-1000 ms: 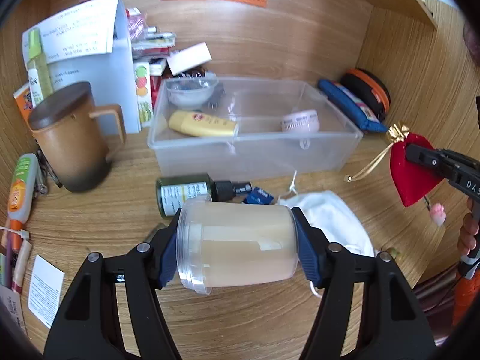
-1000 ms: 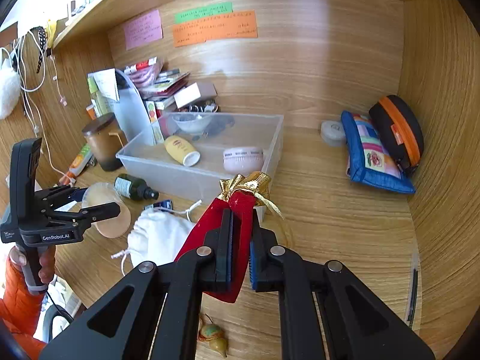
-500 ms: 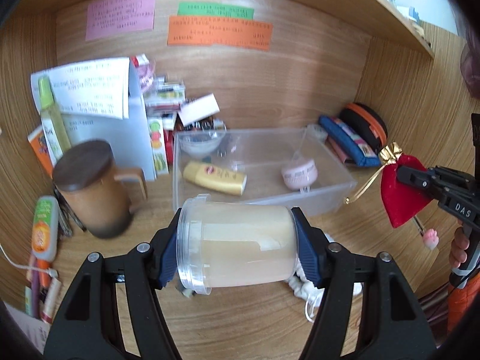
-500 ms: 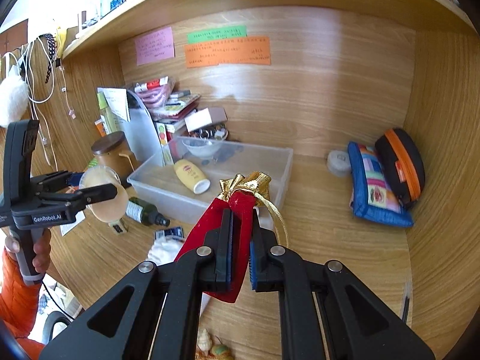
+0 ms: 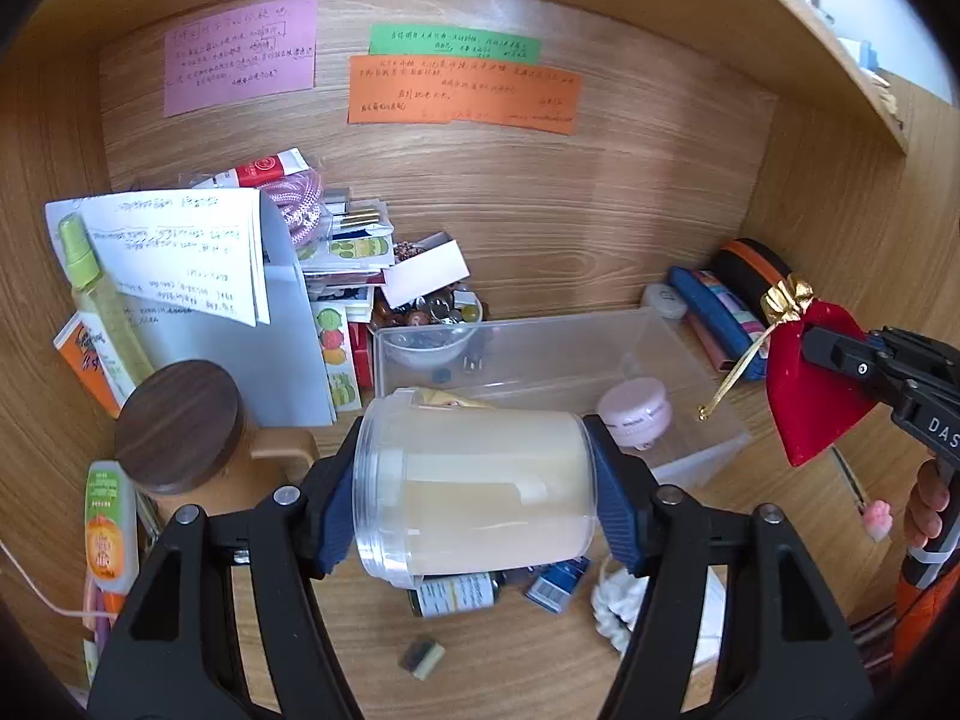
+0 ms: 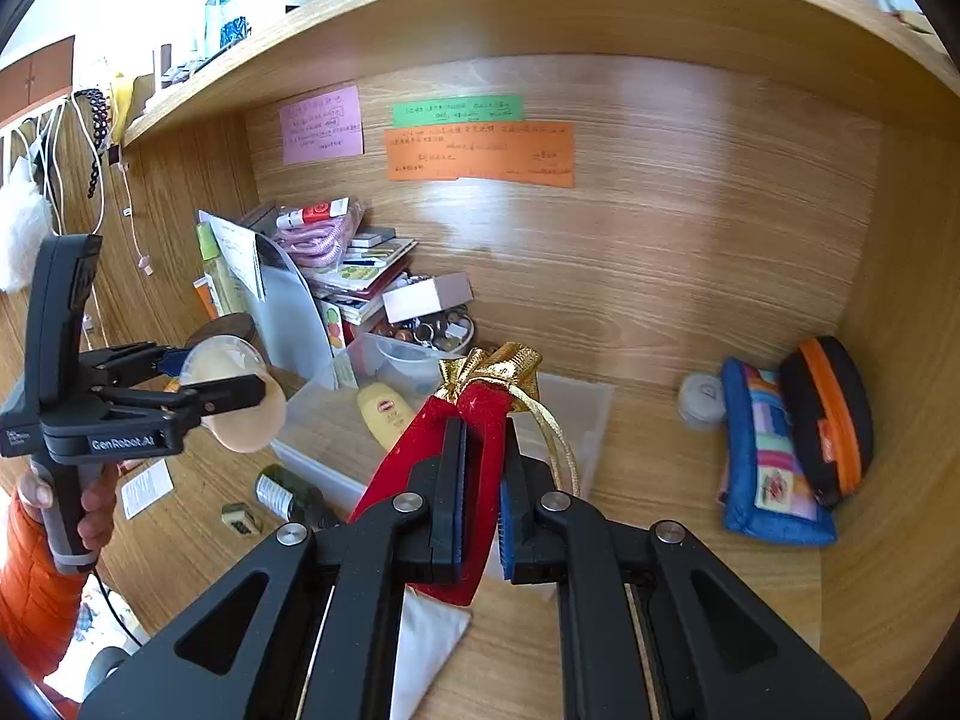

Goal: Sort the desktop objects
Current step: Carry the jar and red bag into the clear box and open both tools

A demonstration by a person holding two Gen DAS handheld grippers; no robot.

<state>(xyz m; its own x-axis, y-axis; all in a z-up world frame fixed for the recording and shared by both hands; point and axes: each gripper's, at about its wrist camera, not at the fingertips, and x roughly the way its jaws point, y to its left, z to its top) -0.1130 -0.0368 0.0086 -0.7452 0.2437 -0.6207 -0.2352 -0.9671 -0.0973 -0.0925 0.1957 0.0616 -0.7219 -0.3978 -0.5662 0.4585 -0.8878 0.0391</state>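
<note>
My left gripper (image 5: 474, 498) is shut on a clear plastic jar (image 5: 480, 492) of beige content, held on its side in the air above the desk; it also shows in the right wrist view (image 6: 240, 396). My right gripper (image 6: 483, 480) is shut on a red velvet pouch (image 6: 474, 420) with a gold ribbon top, held above the desk; the pouch also shows at the right of the left wrist view (image 5: 810, 384). A clear plastic bin (image 5: 690, 360) stands behind, holding a yellow tube (image 6: 384, 414), a pink round case (image 5: 636, 417) and a small bowl (image 5: 429, 342).
A brown lidded mug (image 5: 180, 438) stands left of the bin, with a paper holder (image 5: 240, 324) and stacked items behind. A green bottle (image 5: 456, 594), a white cloth pouch (image 5: 618, 600) and a small eraser (image 5: 423, 654) lie on the desk. Blue and black-orange cases (image 6: 792, 438) lean at the right.
Both grippers have risen with their loads. The jar now hangs in front of the bin's near edge, and the desk items appear lower in view.
</note>
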